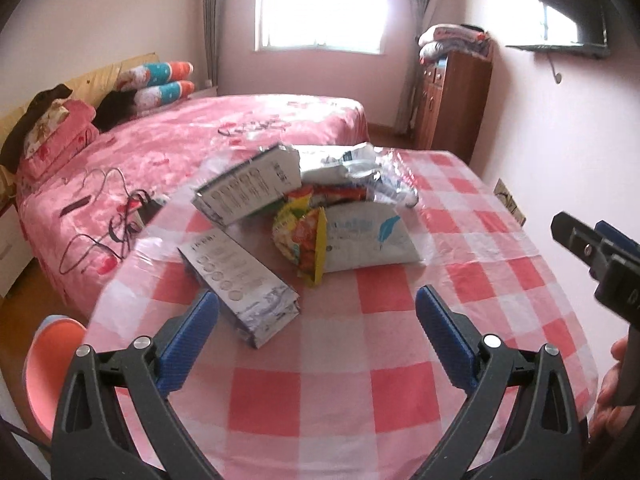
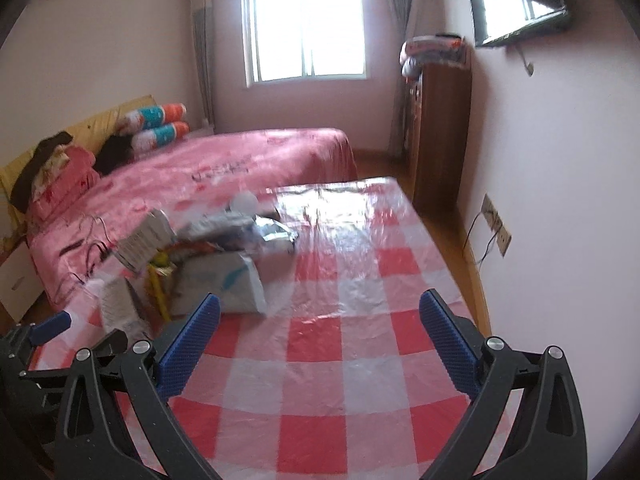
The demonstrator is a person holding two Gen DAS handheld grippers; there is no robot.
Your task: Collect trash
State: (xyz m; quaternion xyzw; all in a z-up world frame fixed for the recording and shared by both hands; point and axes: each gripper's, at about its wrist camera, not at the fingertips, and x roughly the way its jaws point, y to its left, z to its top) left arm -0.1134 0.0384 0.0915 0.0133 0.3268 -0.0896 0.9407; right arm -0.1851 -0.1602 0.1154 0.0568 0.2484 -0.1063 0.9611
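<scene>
Both tongs, left (image 1: pixel 316 312) and right (image 2: pixel 320 316), gape empty. Trash pile (image 1: pixel 312 208) sits mid-table (image 1: pixel 400 400). Advise starting with nearest grey carton (image 1: pixel 240 280), pinching across its narrow sides.

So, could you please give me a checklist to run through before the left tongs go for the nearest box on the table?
1. Left tongs open and empty: ok.
2. Right tongs open and empty: ok.
3. Nearest grey printed box lying free on the checkered tablecloth, nothing on top of it: ok.
4. Box lined up between the left fingers: not ok, it sits left of centre.
5. Right tongs clear of the left tongs' path: ok, off at the right edge of the left wrist view.
6. Trash bin or bag ready to receive it: cannot tell, none in view.
</scene>
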